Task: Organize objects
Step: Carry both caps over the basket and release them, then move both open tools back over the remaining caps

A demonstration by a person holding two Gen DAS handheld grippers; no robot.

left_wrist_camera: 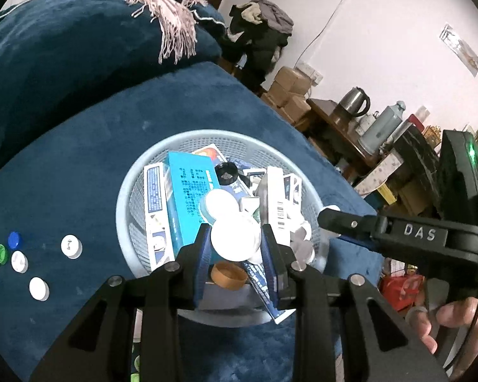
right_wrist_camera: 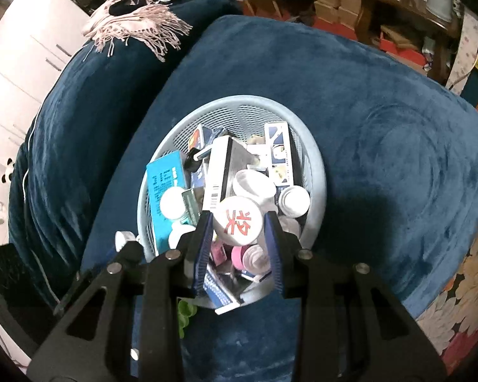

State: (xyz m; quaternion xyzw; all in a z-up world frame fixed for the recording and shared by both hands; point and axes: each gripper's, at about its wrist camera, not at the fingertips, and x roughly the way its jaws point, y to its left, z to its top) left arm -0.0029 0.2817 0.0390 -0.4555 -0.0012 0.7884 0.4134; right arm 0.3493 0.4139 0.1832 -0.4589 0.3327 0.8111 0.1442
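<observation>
A pale blue basket (left_wrist_camera: 124, 203) sits on the blue blanket (left_wrist_camera: 79, 165), its boxes overlapping so labels are hard to read. Above it, the left gripper (left_wrist_camera: 237, 238) pinches a white lid (left_wrist_camera: 234, 242); the right gripper (right_wrist_camera: 239, 226) pinches a red-marked white cap (right_wrist_camera: 238, 224). Loose caps (left_wrist_camera: 70, 246) lie left, some cut off.

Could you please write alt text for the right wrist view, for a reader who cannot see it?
The right tool grips a round white plastic lid with a red character above a pale blue round plastic mesh basket crammed with boxes, bottles and caps. The basket sits on a dark blue plush cushion, with a pink fringed scarf draped behind.
</observation>
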